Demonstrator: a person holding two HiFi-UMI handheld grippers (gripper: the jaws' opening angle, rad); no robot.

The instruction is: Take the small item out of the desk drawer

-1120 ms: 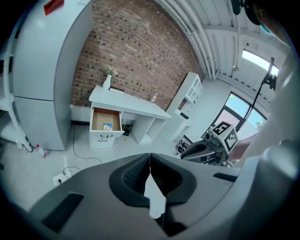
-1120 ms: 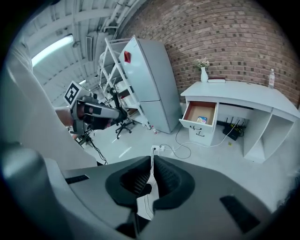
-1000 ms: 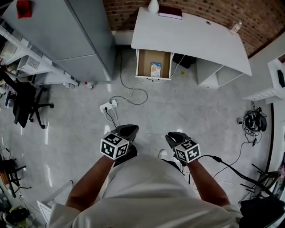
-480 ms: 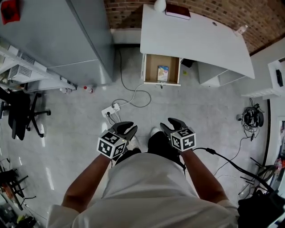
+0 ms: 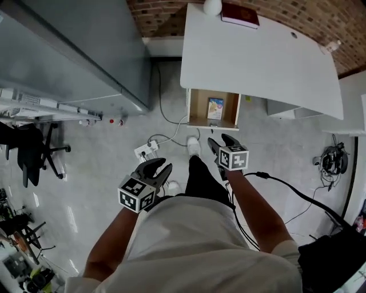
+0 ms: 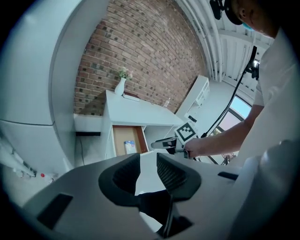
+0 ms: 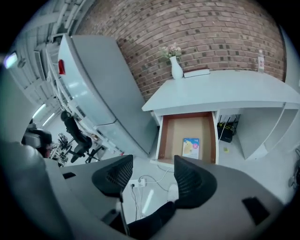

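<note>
A white desk (image 5: 257, 51) stands against the brick wall with its drawer (image 5: 197, 107) pulled out. A small, flat, colourful packet (image 5: 215, 108) lies inside it, also seen as the packet (image 7: 191, 147) and the packet (image 6: 129, 147). My right gripper (image 5: 222, 141) is held out ahead, just short of the drawer front, its jaws opening with nothing between them. My left gripper (image 5: 159, 168) hangs lower and further back by my left leg, its jaws opening too and empty. The right gripper (image 6: 161, 144) shows in the left gripper view.
A grey cabinet (image 5: 86, 51) stands left of the desk. A power strip (image 5: 146, 150) and cables lie on the floor in front of the drawer. A white vase (image 5: 212, 6) and a dark red book (image 5: 240, 15) sit on the desk. A black office chair (image 5: 31, 154) is at the left.
I have walked closer to the desk. Both grippers went from shut to open. The right one has reached forward toward the drawer; the left has stayed back.
</note>
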